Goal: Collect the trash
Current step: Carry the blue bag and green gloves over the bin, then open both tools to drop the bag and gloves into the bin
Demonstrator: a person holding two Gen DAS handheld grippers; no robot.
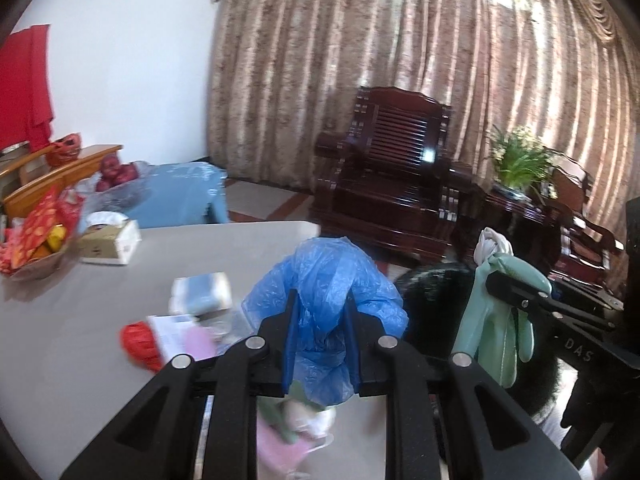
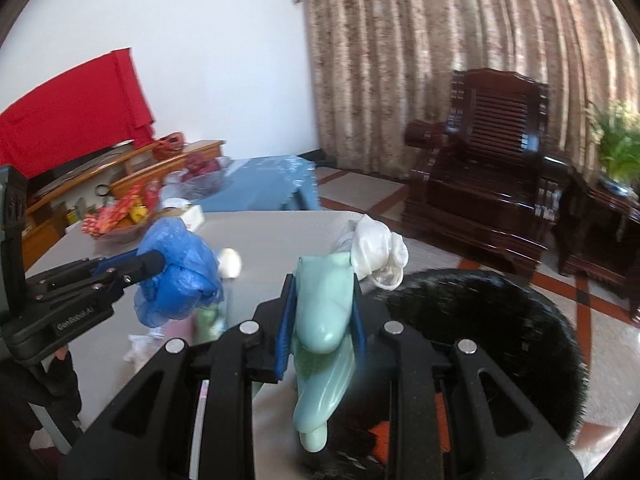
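My left gripper is shut on a crumpled blue plastic bag, held above the grey table. In the right wrist view the same left gripper and blue bag show at the left. My right gripper is shut on a pale green rubber glove, and a white bundle hangs at the glove's far end. A black round bin sits just right of and below the right gripper, beside the table's edge. The left wrist view shows the glove at the right.
On the table lie a red scrap, papers, a tissue pack, a tissue box and a snack bowl. Beyond stand a blue-covered table, a dark wooden armchair and a plant.
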